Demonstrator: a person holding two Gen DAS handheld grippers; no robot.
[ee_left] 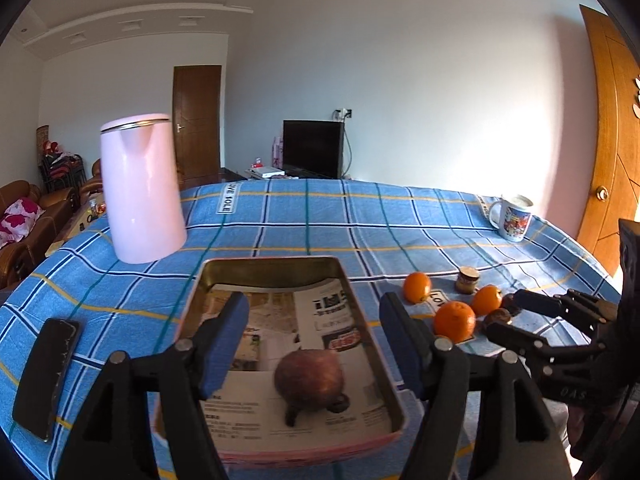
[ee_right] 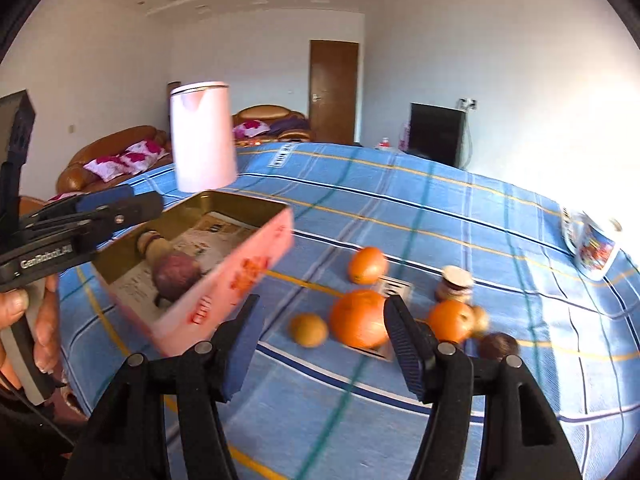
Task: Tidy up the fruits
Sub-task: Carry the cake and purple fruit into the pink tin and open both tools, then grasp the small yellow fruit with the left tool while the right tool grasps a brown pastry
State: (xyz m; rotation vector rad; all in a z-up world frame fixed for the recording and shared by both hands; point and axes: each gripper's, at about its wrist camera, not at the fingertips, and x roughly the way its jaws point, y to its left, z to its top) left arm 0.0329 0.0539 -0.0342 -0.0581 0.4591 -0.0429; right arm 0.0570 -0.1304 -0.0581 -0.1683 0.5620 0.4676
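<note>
A pink tin box (ee_left: 372,320) lined with newspaper holds one brown-purple fruit (ee_left: 309,377); it shows in the right wrist view too (ee_right: 236,280). My left gripper (ee_left: 314,344) is open and empty above the box. Three oranges (ee_left: 455,320) lie on the cloth right of the box, with small brown fruits (ee_left: 497,315) beside them. My right gripper (ee_right: 322,344) is open and empty, low over the cloth just in front of the big orange (ee_right: 359,319). A small yellowish fruit (ee_right: 309,330) lies left of that orange. A dark fruit (ee_right: 498,346) lies to the right.
A pink kettle (ee_left: 140,188) stands behind the box at left. A black phone (ee_left: 46,372) lies at the table's left edge. A printed mug (ee_left: 514,218) stands at the far right. A small lidded jar (ee_left: 467,279) sits among the oranges. The blue checked tablecloth (ee_left: 304,224) covers the table.
</note>
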